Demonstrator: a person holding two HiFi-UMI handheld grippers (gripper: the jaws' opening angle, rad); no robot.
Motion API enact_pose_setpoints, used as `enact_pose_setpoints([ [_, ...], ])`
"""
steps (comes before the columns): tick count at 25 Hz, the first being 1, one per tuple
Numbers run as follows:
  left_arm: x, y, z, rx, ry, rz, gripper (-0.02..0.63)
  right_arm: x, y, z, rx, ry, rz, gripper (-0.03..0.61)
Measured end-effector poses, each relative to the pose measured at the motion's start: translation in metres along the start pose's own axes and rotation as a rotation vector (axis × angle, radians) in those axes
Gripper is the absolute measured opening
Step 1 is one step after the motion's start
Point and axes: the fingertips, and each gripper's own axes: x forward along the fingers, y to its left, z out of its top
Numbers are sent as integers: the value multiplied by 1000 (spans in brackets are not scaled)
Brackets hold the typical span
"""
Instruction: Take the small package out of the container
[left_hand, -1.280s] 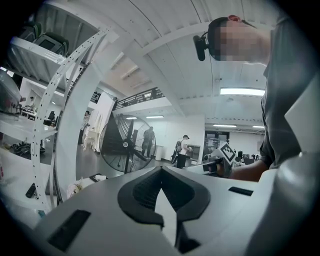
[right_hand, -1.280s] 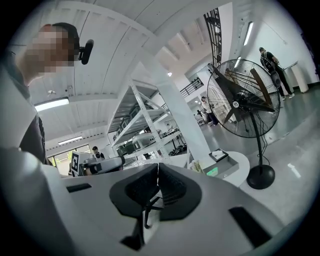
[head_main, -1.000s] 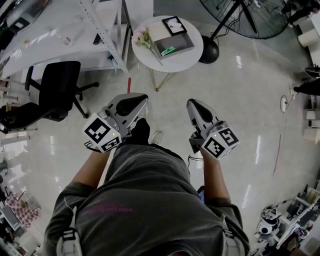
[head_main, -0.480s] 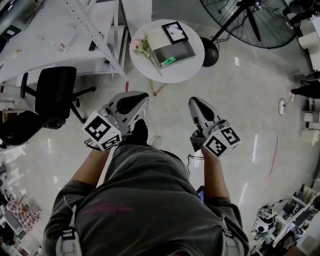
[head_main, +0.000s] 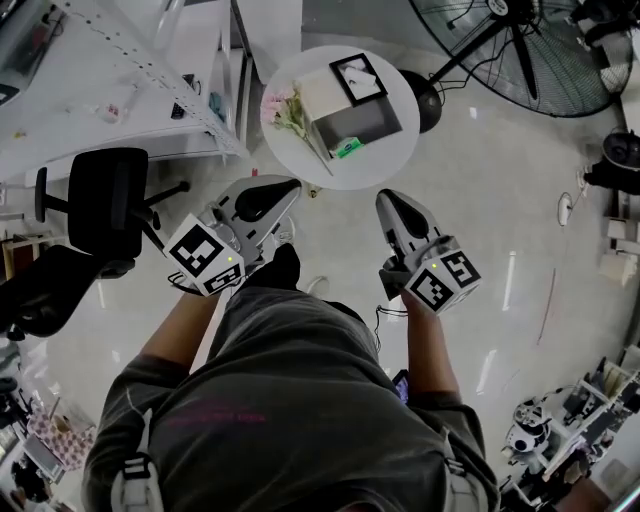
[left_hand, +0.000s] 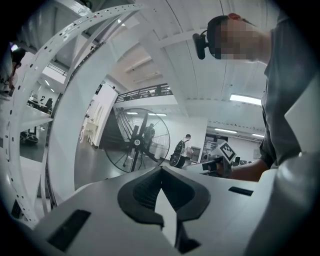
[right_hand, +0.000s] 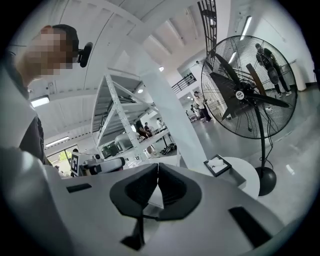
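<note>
While both grippers are held at the person's waist, each gripper view shows its own claw pressed together with nothing between: the left claw (left_hand: 161, 172) and the right claw (right_hand: 158, 170). Only the head view shows the small package (head_main: 348, 149), green, lying at the near edge of the gray container (head_main: 360, 122) on the round white desk (head_main: 385, 160), well apart from both claws. 1 framed picture (head_main: 358, 78) and some flowers (head_main: 285, 108) share the desk. Around it the floor (head_main: 500, 200) is glossy, with a big fan (head_main: 540, 50) beyond and a black chair (head_main: 105, 200) to the left.

An open lab-workshop hall: glossy pale floor (head_main: 500, 180), big black wire-caged pedestal fan (head_main: 560, 70), white perforated metal racking (head_main: 120, 50), black swivel office chair (head_main: 105, 195).
</note>
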Motion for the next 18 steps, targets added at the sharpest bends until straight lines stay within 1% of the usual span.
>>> enact_pose_setpoints([
  [5, 9, 48, 14, -7, 7, -19, 15, 42, -10, 14, 13, 9, -22, 23],
  [9, 15, 83, 17, -16, 11, -37, 15, 74, -18, 19, 5, 25, -39, 23],
  [18, 19, 134, 17, -42, 23, -49, 15, 122, -31, 20, -41, 80, -58, 23],
])
